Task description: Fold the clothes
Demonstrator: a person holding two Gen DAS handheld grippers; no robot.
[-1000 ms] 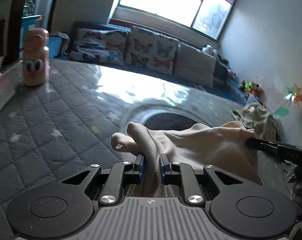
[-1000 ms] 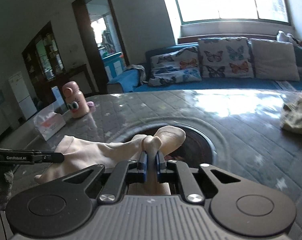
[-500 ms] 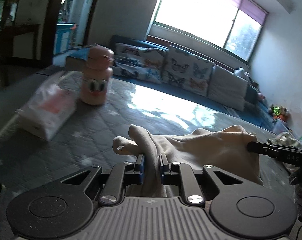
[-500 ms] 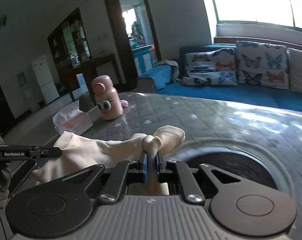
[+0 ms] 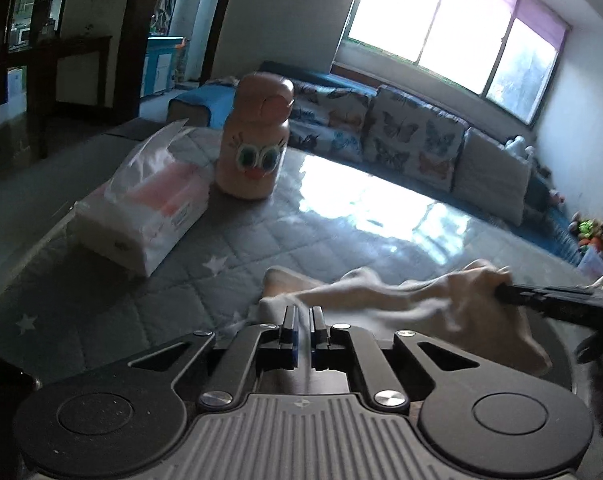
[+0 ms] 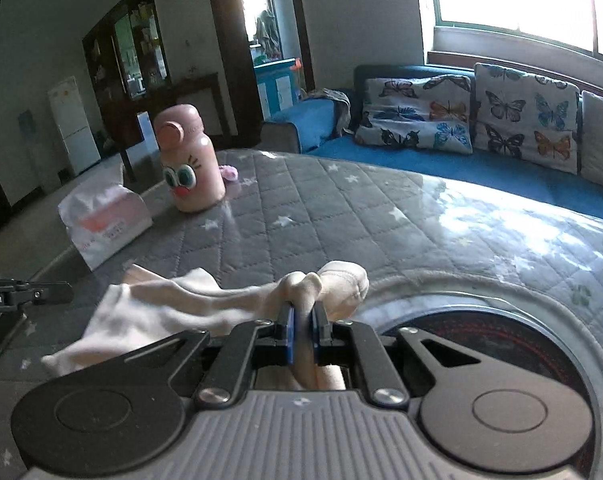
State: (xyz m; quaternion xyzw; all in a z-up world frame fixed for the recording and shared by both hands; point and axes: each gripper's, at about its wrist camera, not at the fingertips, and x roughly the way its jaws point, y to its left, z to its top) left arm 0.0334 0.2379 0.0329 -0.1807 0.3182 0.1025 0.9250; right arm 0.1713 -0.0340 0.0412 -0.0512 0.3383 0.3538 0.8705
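Cream garment (image 5: pixel 381 296) was strung between the two grippers, low over the quilted grey bench (image 5: pixel 141 300) with its near part draping onto it. Right gripper (image 6: pixel 303 314) was clamped on a bunched edge of the cloth, a knob of fabric bulging just beyond the fingertips; its tip also showed at the right of the left wrist view, buried in cloth. Left gripper (image 5: pixel 302 316): fingers nearly together with a narrow gap, the cloth edge lying just beyond the tips; motion blur prevented confirming whether any fabric sat between them, so its grip could not be told. Judged handling: light, limp, thin knit; sags wherever unsupported, bunches under a pinch, not fragile, slight slip risk from a shallow bite. Best held at hems or corners, well apart, to keep an edge taut for a crease. Pink bottle (image 6: pixel 189 164) and tissue pack (image 6: pixel 105 220) stood well apart from the garment, at the bench's far left.
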